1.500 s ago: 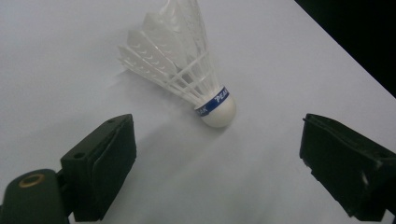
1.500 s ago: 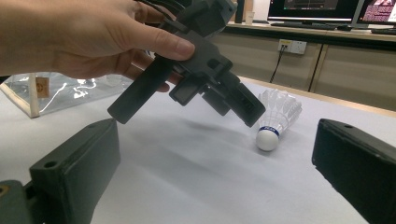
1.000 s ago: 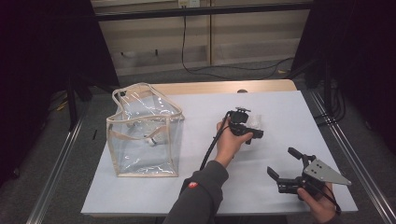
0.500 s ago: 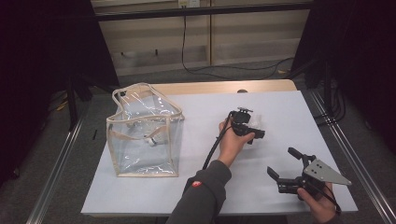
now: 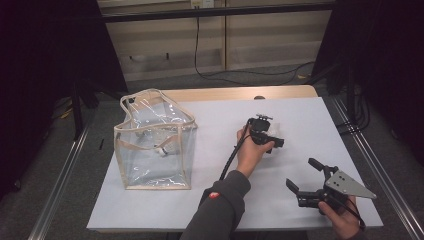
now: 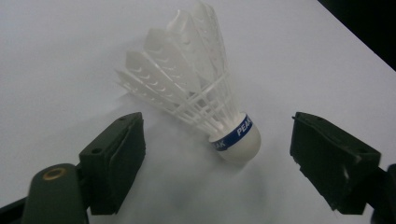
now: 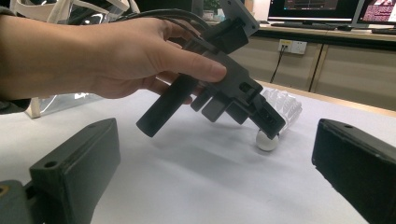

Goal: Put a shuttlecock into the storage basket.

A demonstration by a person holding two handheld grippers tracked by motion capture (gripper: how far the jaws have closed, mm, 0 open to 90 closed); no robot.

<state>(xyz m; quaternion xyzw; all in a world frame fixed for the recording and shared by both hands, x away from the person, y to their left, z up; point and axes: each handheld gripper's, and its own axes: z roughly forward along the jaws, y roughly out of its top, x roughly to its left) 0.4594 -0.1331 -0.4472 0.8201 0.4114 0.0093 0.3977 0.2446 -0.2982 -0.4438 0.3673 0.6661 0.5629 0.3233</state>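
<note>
While untouched, shuttlecock [image 6: 212, 105] between open jaws

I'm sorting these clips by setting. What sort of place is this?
Probably a lab or office workroom set up for recording. A white table stands between metal rails, computer monitors sit on a counter behind, and cables trail across the floor.

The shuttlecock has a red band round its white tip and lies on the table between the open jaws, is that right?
Nearly. The band on the shuttlecock is blue, not red, as the left gripper view shows. It does lie on the table between the open jaws of the left gripper.
</note>
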